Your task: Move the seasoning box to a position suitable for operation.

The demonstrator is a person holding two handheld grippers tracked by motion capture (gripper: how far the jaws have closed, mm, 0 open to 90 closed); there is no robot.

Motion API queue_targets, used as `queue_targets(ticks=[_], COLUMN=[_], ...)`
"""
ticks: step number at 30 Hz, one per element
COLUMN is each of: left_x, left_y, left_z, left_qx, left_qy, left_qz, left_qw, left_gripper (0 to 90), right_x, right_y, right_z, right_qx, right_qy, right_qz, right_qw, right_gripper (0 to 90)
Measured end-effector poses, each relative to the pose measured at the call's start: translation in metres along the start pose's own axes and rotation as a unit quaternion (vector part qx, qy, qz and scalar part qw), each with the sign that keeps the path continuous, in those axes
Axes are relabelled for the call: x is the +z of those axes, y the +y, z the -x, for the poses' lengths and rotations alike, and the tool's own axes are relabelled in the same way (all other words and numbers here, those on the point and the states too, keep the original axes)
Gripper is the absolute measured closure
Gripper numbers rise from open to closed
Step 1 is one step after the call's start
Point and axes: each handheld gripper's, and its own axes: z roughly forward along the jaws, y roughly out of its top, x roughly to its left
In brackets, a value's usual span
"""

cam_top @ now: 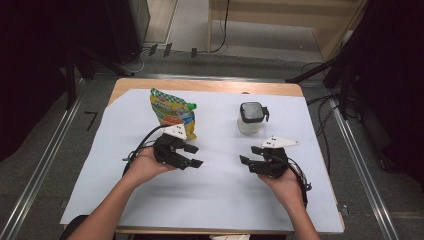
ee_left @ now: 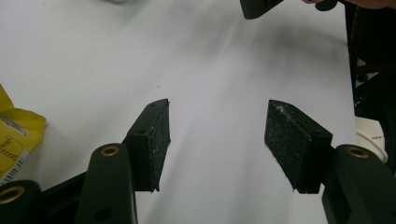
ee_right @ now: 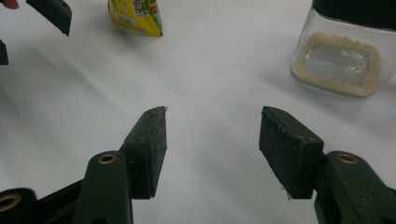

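Yellow-and-green crinkled snack pouch [cam_top: 173, 113] lies on the white-covered table [cam_top: 215, 185], its long axis running away from the person, green cap end toward the far right. It sits just beyond the left gripper [cam_top: 192, 155], whose fingers [ee_left: 150, 140] stand apart with bare sheet between them. The right gripper [cam_top: 250, 155] likewise has its fingers [ee_right: 148, 148] spread and empty. A clear square jar with a black lid [cam_top: 251, 117] stands beyond them; the right gripper view shows pale grains along its base.
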Motion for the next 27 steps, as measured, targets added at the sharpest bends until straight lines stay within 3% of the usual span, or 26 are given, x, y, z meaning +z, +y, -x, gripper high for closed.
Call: queue_targets(ticks=[3, 5, 11, 19, 24, 27], left_x=[-0.006, -0.009, -0.01, -0.012, -0.014, -0.014], left_y=[0.005, 0.005, 0.004, 0.004, 0.004, 0.007], left_z=[0.002, 0.003, 0.001, 0.001, 0.002, 0.004], left_qx=[-0.003, 0.003, 0.001, 0.006, 0.007, 0.014], left_qy=[-0.011, -0.008, -0.001, -0.001, 0.0, -0.002], left_qz=[0.017, 0.02, 0.019, 0.027, 0.028, 0.025], left_qw=[0.9998, 0.9998, 0.9998, 0.9996, 0.9996, 0.9996], left_gripper=[41.4, 41.3, 40.7, 40.4, 39.8, 39.3], right_x=[0.001, 0.002, 0.002, 0.002, 0.002, 0.002], right_y=[-0.001, -0.001, 0.0, 0.001, 0.002, 0.006], right_z=[-0.001, -0.001, -0.002, -0.001, 0.0, 0.003], right_qx=[-0.003, -0.006, -0.016, -0.013, -0.002, 0.016], right_qy=[-0.001, -0.005, -0.011, -0.02, -0.027, -0.034], right_qz=[0.001, -0.002, -0.005, -0.005, -0.001, 0.002], right_qw=[1.0, 1.0, 0.9998, 0.9997, 0.9996, 0.9993], right_gripper=[44.7, 44.7, 43.9, 42.3, 41.4, 40.3])
